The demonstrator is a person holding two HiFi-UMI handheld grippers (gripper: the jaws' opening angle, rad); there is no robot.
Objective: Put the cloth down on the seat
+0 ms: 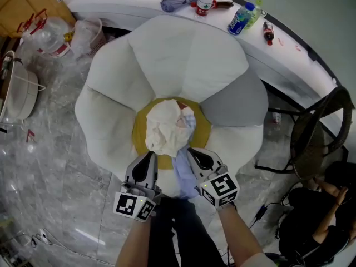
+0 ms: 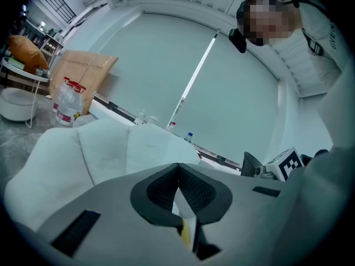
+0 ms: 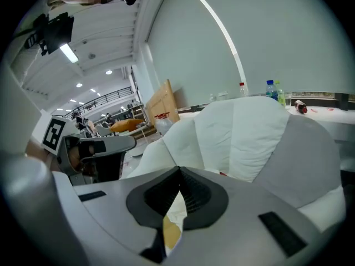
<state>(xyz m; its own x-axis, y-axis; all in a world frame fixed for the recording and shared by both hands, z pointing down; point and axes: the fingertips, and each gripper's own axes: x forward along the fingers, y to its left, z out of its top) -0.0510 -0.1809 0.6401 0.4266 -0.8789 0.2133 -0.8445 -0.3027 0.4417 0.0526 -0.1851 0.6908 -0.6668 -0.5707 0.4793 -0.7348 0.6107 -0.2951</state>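
Note:
The seat (image 1: 183, 54) is a big flower-shaped cushion with white petals, one grey petal and a yellow middle (image 1: 203, 128). A crumpled white cloth (image 1: 166, 128) with a pale blue part (image 1: 182, 174) lies bunched over the yellow middle and trails toward me. My left gripper (image 1: 149, 156) is at the cloth's near left edge. The right gripper (image 1: 194, 152) is at its near right edge, by the blue part. In the left gripper view the left gripper (image 2: 178, 165) has its jaws together with a white strip of cloth (image 2: 183, 206) between them. The right gripper (image 3: 179, 169) is shut the same way on cloth (image 3: 176, 212).
A curved white counter (image 1: 289, 43) behind the seat carries bottles (image 1: 241, 18) and a bundled blue rag (image 1: 177, 2). A large water jug (image 1: 53, 35) and a white basin stand (image 1: 19, 90) are at the left. A dark wicker chair (image 1: 322, 132) and a seated person (image 1: 328, 204) are at the right.

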